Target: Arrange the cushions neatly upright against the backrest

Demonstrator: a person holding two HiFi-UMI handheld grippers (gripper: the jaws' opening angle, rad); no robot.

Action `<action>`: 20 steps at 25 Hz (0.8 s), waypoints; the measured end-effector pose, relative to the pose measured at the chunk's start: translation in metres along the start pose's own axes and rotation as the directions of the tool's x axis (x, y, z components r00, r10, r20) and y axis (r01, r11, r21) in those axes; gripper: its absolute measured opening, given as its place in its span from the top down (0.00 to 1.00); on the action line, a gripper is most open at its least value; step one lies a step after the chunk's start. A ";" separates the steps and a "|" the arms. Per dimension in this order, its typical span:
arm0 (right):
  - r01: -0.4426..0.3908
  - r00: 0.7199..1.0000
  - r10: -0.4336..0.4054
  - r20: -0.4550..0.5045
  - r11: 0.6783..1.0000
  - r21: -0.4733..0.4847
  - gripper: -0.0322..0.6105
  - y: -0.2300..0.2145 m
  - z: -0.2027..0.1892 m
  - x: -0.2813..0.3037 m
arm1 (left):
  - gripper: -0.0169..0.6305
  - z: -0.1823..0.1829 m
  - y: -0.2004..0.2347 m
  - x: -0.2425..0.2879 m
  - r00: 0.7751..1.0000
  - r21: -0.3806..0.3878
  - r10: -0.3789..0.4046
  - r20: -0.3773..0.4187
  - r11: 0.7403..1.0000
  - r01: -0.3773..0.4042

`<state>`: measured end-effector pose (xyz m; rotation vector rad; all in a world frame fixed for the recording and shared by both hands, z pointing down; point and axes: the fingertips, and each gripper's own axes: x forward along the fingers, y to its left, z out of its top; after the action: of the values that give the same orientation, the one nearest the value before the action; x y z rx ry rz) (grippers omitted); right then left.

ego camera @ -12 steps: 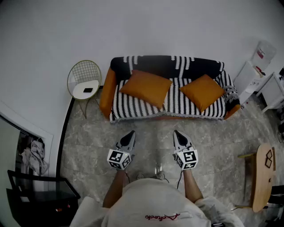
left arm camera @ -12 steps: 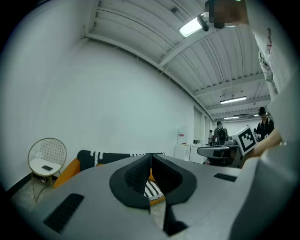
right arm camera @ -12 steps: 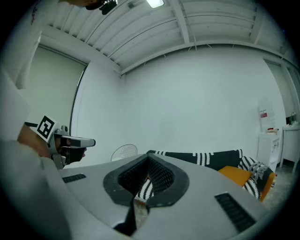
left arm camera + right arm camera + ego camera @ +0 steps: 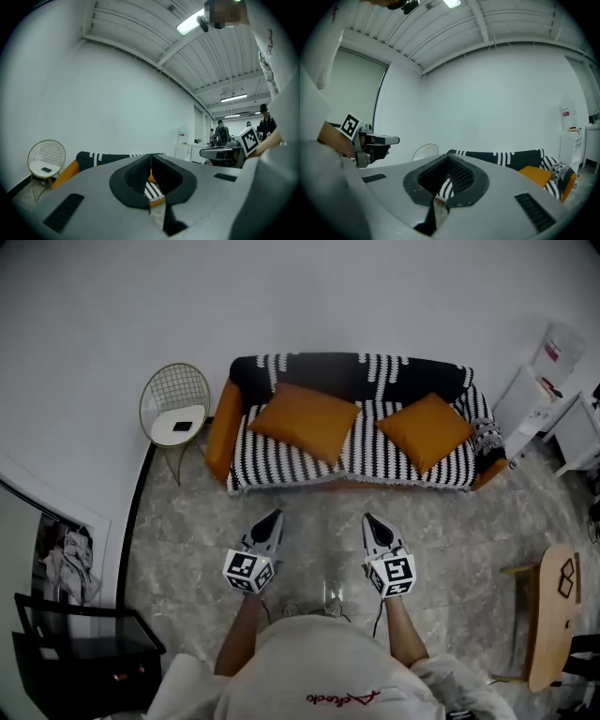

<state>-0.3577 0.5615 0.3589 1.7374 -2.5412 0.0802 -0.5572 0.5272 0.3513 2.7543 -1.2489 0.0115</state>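
Sofa (image 4: pixel 281 463) w/ a black-and-white striped cover sits flush to the wall (image 4: pixel 281 296), backrest (image 4: pixel 347 377) along its far edge. Two orange cushions lie on the seat, neither square to it. The left cushion (image 4: pixel 305 420) is slanted, top edge close to the backrest. The right cushion (image 4: pixel 427 432) is turned corner-on like a diamond, near the right arm. A striped gap runs btwn them, so they're apart.

Left gripper (image 4: pixel 274 517) and right gripper (image 4: pixel 367 519) are held level, side by side over the stone floor (image 4: pixel 319 512), short of the sofa's front edge & touching nothing. The left's fingers (image 4: pixel 136 177) are clenched w/ nothing in them; the right's fingers (image 4: pixel 461 174) are the same, tight & empty.

Open floor in front of the sofa. Wire chair (image 4: pixel 175 409) is just beside its left arm, white cabinet (image 4: pixel 527 399) by its right end. Wooden side table (image 4: pixel 548 615) is off to the right, black stand (image 4: pixel 84 643) lower left.
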 end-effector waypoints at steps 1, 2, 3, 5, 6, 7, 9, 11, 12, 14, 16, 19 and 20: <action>-0.006 1.000 0.006 0.004 1.000 0.006 0.91 -0.004 0.000 -0.002 | 0.91 0.000 -0.003 0.003 1.000 0.002 0.003 0.001 1.000 -0.003; -0.012 1.000 0.012 0.009 1.000 0.014 0.91 -0.009 0.000 -0.004 | 0.91 0.001 -0.007 0.007 1.000 0.003 0.006 0.001 1.000 -0.006; -0.017 1.000 0.017 0.013 1.000 0.021 0.91 -0.013 0.000 -0.005 | 0.91 0.001 -0.011 0.009 1.000 0.005 0.008 0.001 1.000 -0.008; -0.024 1.000 0.024 0.012 0.999 0.026 0.91 -0.020 -0.002 -0.009 | 0.91 0.001 -0.019 0.012 1.000 0.010 0.012 -0.002 1.000 -0.012; -0.026 1.000 0.026 0.010 0.999 0.027 0.91 -0.023 -0.003 -0.010 | 0.91 0.001 -0.023 0.013 1.000 0.013 0.013 -0.004 1.000 -0.013; -0.029 1.000 0.029 0.008 0.999 0.028 0.91 -0.025 -0.004 -0.010 | 0.91 0.000 -0.025 0.014 1.000 0.015 0.015 -0.006 1.000 -0.015; -0.036 0.999 0.035 0.009 0.999 0.029 0.91 -0.030 -0.004 -0.008 | 0.91 -0.001 -0.027 0.018 1.000 0.016 0.019 -0.011 1.000 -0.019; -0.045 0.999 0.045 0.011 0.999 0.031 0.91 -0.032 -0.005 -0.006 | 0.91 -0.004 -0.028 0.021 1.000 0.014 0.024 -0.018 1.000 -0.024; -0.050 0.999 0.050 0.010 0.998 0.031 0.91 -0.033 -0.006 -0.005 | 0.91 -0.005 -0.029 0.023 0.999 0.013 0.025 -0.019 1.000 -0.025; -0.057 0.998 0.057 0.010 0.998 0.029 0.91 -0.038 -0.007 -0.003 | 0.91 -0.004 -0.030 0.030 1.000 0.016 0.026 -0.017 1.000 -0.026; -0.061 0.998 0.061 0.009 0.998 0.027 0.91 -0.043 -0.008 0.001 | 0.91 -0.003 -0.030 0.038 1.000 0.018 0.024 -0.012 1.000 -0.024; -0.069 0.998 0.068 0.009 0.997 0.021 0.91 -0.049 -0.008 0.010 | 0.91 -0.003 -0.028 0.048 1.000 0.017 0.024 -0.007 1.000 -0.024; -0.070 0.998 0.070 0.010 0.997 0.018 0.91 -0.050 -0.008 0.013 | 0.91 -0.004 -0.027 0.051 1.000 0.015 0.024 -0.007 1.000 -0.024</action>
<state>-0.3154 0.5315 0.3682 1.6592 -2.6163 0.0992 -0.5032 0.5065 0.3551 2.7489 -1.2855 0.0330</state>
